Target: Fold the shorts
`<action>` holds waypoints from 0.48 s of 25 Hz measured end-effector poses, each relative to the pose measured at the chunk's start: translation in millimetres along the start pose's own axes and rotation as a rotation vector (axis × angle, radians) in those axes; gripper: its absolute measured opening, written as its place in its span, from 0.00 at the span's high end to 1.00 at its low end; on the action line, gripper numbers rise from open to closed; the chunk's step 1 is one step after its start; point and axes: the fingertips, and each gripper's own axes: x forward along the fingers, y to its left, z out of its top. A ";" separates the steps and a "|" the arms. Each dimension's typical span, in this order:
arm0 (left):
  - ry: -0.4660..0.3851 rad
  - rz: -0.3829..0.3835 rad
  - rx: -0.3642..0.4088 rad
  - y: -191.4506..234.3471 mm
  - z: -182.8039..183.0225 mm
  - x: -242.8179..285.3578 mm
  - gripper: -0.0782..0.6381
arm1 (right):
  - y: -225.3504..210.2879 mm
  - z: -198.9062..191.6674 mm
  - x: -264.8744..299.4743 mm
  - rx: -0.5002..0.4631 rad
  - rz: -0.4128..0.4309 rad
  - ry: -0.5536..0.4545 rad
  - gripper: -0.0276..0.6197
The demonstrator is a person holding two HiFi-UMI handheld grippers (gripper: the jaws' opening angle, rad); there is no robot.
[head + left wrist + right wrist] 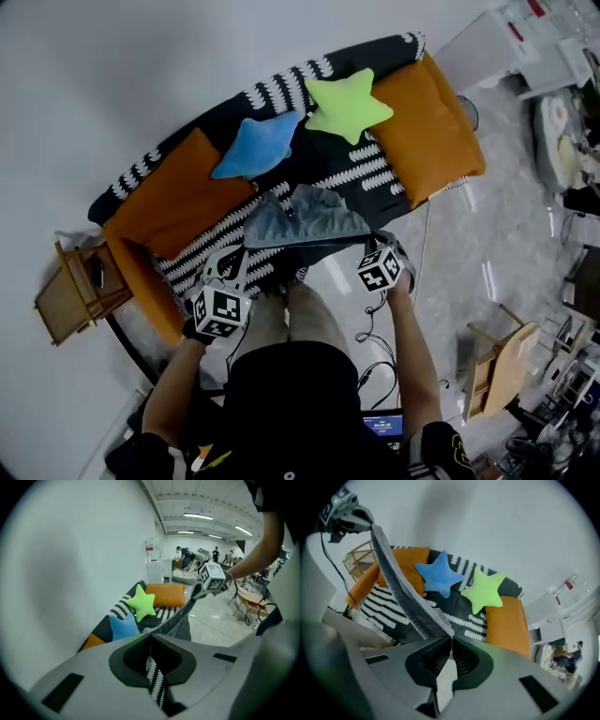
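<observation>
The left gripper (pixel 150 637) has its two jaws pressed together, and a corner of the gray shorts (pixel 305 217) is pinched tight between them. The right gripper (pixel 451 639) is squeezed shut the same way on the other corner. Between the two grippers the top edge of the shorts is pulled into one straight line, like a little rope. The rest of the shorts hangs down from that line, in front of the person and over the front of the sofa (pixel 370 173). I can't tell if the bottom of the shorts touches the seat. The sofa has a dark cover with white zigzag stripes. On it lie a blue star pillow (pixel 255 145) and a green star pillow (pixel 345 105), with an orange cushion (pixel 427 127) at each end. The shorts look soft, thin and light. They will flop and bend wherever nothing holds them up, and they will not break. I think the corners of the top edge are good places to hold, because then the cloth hangs flat. It may slip out if the squeeze gets loose, and it may bunch up if it is laid down too fast.
</observation>
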 end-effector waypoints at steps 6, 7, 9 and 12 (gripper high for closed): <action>-0.004 -0.054 0.102 2.6 -15.7 -74.7 0.87 | 32.3 5.8 -132.0 -0.006 0.023 0.001 0.91; 0.004 -0.070 0.125 4.5 -14.9 -79.8 0.87 | 30.4 10.6 -150.4 -0.009 0.003 -0.012 0.91; 0.007 -0.100 0.145 10.2 -8.1 -85.3 0.87 | 23.5 22.2 -180.4 -0.016 -0.047 -0.040 0.91; -0.024 -0.131 0.147 10.4 12.9 -93.7 0.87 | 10.2 29.6 -212.2 -0.044 -0.127 -0.064 0.91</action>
